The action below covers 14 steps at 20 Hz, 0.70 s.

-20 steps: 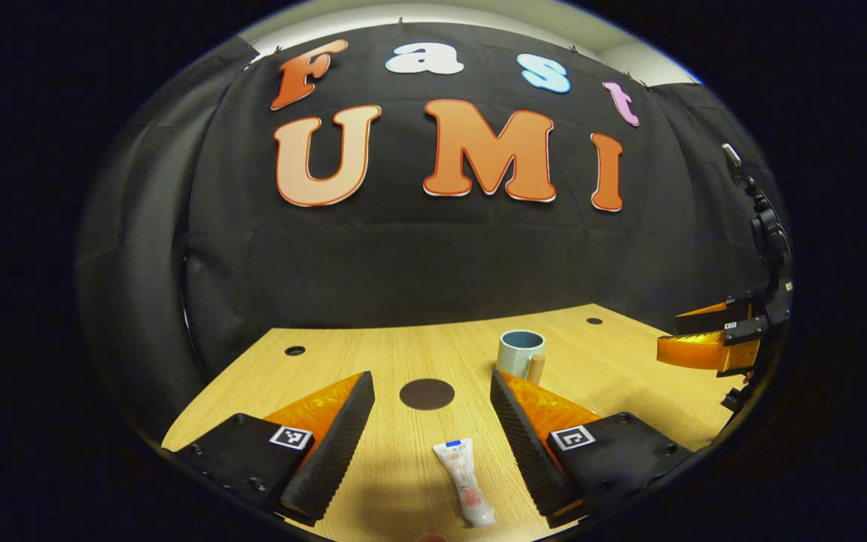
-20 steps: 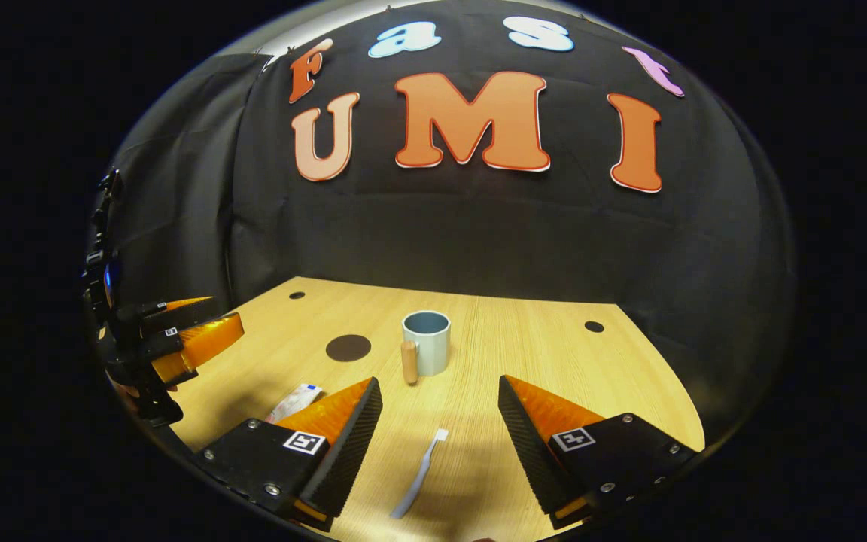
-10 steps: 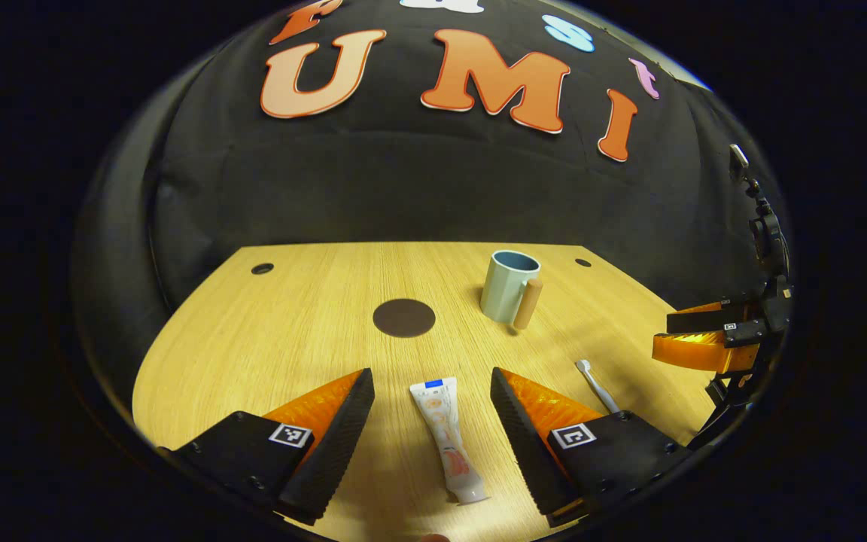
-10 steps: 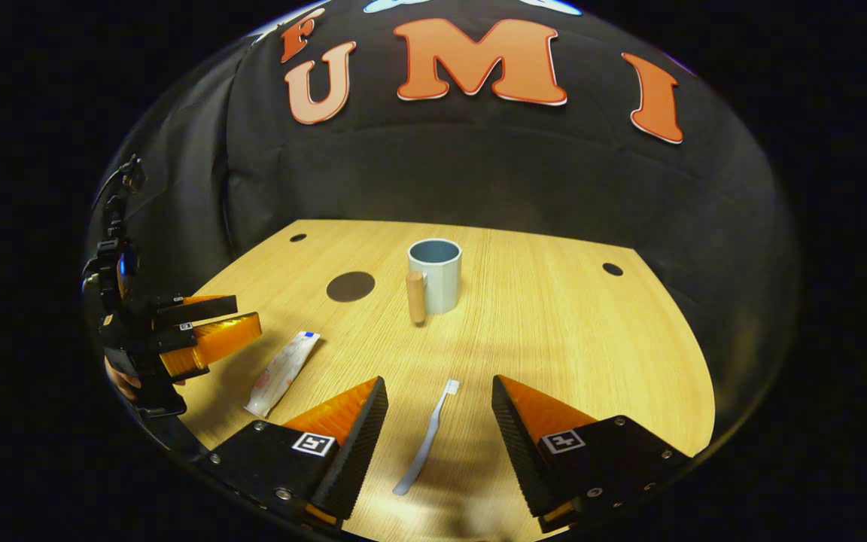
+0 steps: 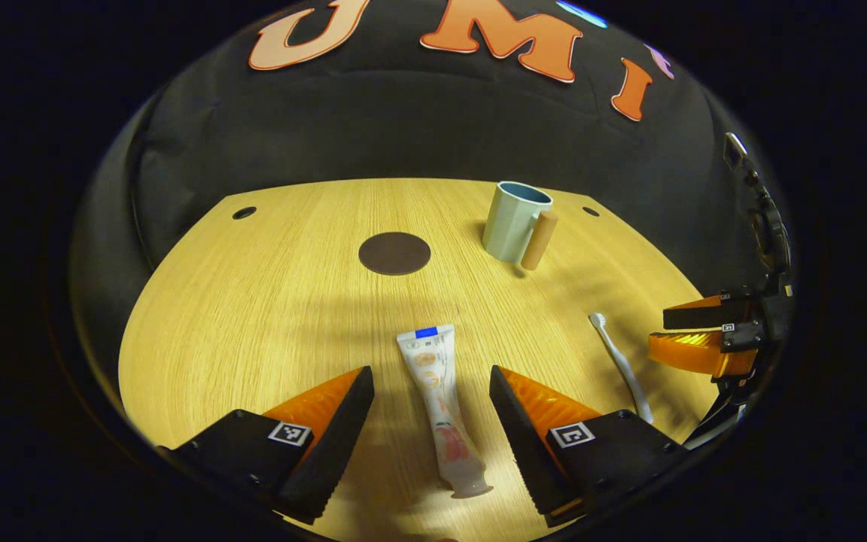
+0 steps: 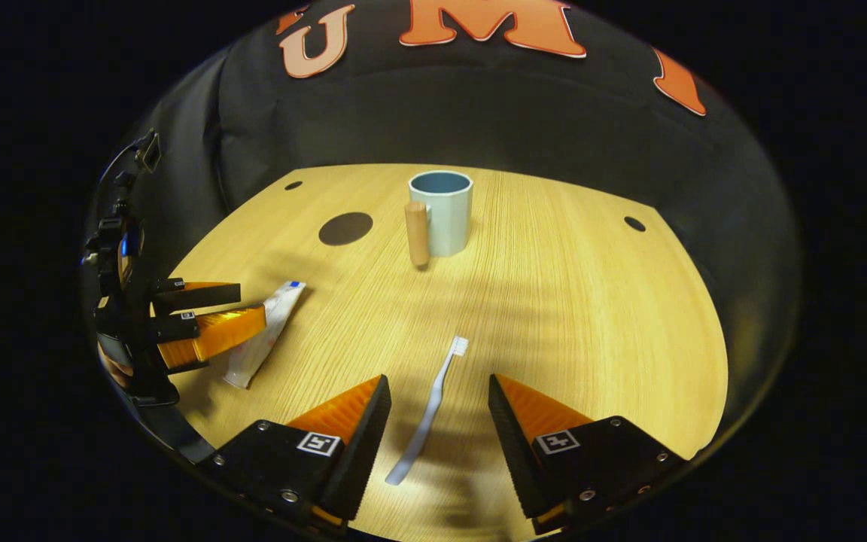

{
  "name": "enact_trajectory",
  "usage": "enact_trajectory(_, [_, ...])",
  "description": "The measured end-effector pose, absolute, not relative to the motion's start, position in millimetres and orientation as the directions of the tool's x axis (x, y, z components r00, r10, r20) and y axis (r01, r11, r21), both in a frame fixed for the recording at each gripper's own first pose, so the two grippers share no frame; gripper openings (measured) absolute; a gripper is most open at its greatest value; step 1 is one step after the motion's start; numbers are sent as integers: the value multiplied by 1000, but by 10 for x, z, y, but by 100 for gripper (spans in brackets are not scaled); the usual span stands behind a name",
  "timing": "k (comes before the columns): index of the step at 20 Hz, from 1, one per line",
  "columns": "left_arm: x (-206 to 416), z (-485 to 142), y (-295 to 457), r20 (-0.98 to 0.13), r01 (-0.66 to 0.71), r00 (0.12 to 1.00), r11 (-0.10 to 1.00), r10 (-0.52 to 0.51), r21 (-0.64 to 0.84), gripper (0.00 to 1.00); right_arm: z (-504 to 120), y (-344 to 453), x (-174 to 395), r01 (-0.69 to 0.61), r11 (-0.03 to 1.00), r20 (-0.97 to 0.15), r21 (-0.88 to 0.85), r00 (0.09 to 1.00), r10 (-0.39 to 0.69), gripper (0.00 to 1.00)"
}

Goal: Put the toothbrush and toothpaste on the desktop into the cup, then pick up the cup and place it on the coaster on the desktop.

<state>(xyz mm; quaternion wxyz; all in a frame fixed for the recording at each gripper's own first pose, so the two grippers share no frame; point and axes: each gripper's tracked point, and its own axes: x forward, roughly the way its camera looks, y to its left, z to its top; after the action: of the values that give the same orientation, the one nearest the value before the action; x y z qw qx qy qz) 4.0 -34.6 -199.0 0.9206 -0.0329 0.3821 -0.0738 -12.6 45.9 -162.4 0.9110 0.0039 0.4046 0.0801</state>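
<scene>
Left tongs (image 5: 431, 384): spread wide, holding nothing, poised above the surface (image 5: 268, 301).
Toothpaste (image 5: 439, 406): flat on the surface, lengthwise between the left tongs' fingers, touching neither; cap end nearest the camera.
Right tongs (image 6: 439, 391): spread wide, holding nothing.
Toothbrush (image 6: 430, 410): flat on the surface between the right tongs' fingers, touching neither; bristle head pointing away, beyond the fingertips.
Cup (image 6: 442, 212): upright, well ahead of the right tongs, wooden handle facing them; ahead and right of the left tongs.
Coaster (image 5: 394, 253): dark disc straight ahead of the left tongs, beyond the toothpaste, left of the cup.
</scene>
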Motion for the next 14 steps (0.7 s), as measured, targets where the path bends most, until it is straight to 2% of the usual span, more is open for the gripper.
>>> enact_trajectory(3, [19,-2107,-377,-726,113,672,989,-150,-100,100,-1790,420,-129,-137,988,-772,71,620,141,76])
enact_trajectory(7, [12,-2200,-426,-750,106,645,989,-145,-101,97,-1980,457,-210,-131,985,-845,108,510,161,76])
enact_trajectory(8, [14,-2223,-423,-754,100,641,990,-142,-101,94,-1987,459,-223,-131,985,-857,114,488,164,76])
enact_trajectory(10, [7,-2240,-403,-765,88,630,991,-134,-101,88,-2081,517,-240,-125,983,-880,134,442,176,62])
enact_trajectory(11, [-4,-2270,-398,-770,85,624,991,-133,-103,85,-2100,525,-235,-123,984,-890,131,422,171,59])
enact_trajectory(14, [17,-2327,-351,-787,75,607,994,-111,-82,72,-2133,526,-249,-136,986,-908,93,394,140,61])
